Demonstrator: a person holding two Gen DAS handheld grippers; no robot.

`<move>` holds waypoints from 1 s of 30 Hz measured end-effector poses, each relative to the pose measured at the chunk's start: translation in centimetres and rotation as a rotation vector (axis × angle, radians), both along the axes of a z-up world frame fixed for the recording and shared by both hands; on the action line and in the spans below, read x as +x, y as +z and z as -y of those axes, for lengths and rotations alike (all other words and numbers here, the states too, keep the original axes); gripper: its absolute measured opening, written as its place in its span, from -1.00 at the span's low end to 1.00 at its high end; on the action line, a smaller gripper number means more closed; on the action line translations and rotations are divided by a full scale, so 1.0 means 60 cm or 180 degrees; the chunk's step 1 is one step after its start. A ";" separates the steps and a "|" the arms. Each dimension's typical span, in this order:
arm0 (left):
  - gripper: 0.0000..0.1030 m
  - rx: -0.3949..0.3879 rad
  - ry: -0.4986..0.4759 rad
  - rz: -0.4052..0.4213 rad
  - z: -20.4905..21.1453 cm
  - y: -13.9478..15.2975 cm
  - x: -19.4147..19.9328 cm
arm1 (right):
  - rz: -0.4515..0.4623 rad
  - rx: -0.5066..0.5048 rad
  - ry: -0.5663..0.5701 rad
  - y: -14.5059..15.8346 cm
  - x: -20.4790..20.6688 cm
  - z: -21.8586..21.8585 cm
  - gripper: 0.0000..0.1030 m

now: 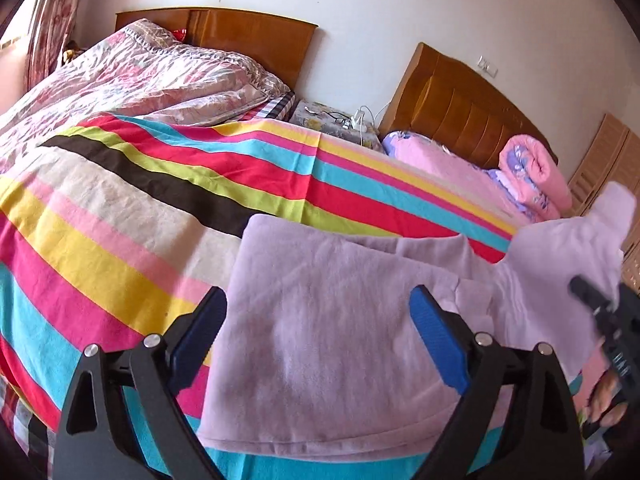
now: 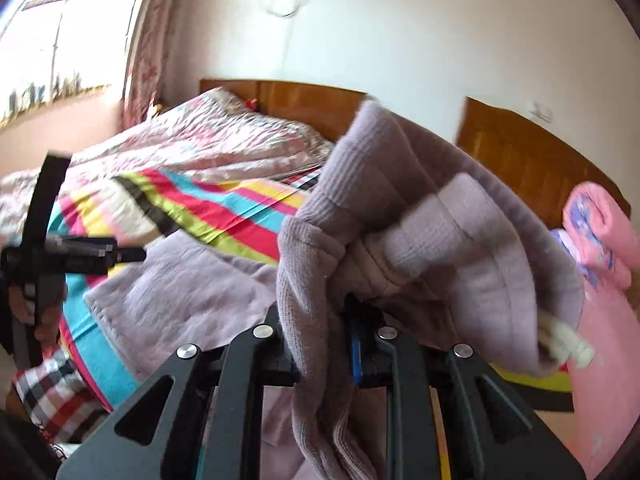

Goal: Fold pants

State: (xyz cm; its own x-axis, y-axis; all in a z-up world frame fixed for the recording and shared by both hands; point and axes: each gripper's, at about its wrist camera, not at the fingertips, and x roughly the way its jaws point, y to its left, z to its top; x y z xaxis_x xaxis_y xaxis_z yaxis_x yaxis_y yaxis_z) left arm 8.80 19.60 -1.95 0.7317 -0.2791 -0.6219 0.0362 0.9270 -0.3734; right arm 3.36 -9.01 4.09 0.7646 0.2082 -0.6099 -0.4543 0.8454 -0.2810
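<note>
One end of the pants [image 1: 320, 320] lies flat along the bed's [image 1: 120, 216] near edge; our right hand-held gripper [image 2: 348, 320] is clamped on the other end, lifted clear. Our left hand-held gripper [image 1: 320, 320] hovers wide open above them. We judge the fold barely begun.

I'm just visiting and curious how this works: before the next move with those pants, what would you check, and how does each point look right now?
1. Right gripper clamped on the pants: ok, ribbed end bunched between its jaws.
2. Left gripper free: ok, jaws wide, nothing pinched.
3. Rest of pants flat on the striped sheet: ok, mostly smooth.
4. Lifted end tidy: not ok, crumpled.
5. Grippers clear of each other: ok.
6. Both layers caught: cannot tell.
</note>
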 end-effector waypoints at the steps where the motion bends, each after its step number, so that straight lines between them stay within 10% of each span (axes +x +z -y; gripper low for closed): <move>1: 0.80 -0.0175 0.0030 -0.0006 -0.022 0.001 -0.009 | -0.0123 -0.0267 0.0233 -0.037 0.001 -0.050 -0.59; 5: 0.80 -0.0725 -0.0013 -0.0205 -0.076 -0.034 -0.033 | -0.0237 -0.0820 0.0706 -0.156 -0.042 -0.138 -0.52; 15: 0.85 -0.1279 -0.0932 -0.0531 0.018 -0.045 -0.029 | -0.0052 -0.0551 0.0617 -0.132 -0.054 -0.129 -0.55; 25: 0.83 -0.1942 -0.1007 -0.1259 0.069 -0.088 0.036 | 0.0357 -0.0598 0.0560 -0.117 -0.077 -0.144 -0.61; 30: 0.26 -0.1635 -0.0785 -0.1509 0.097 -0.119 0.071 | 0.0207 -0.0407 0.0640 -0.093 -0.094 -0.082 0.28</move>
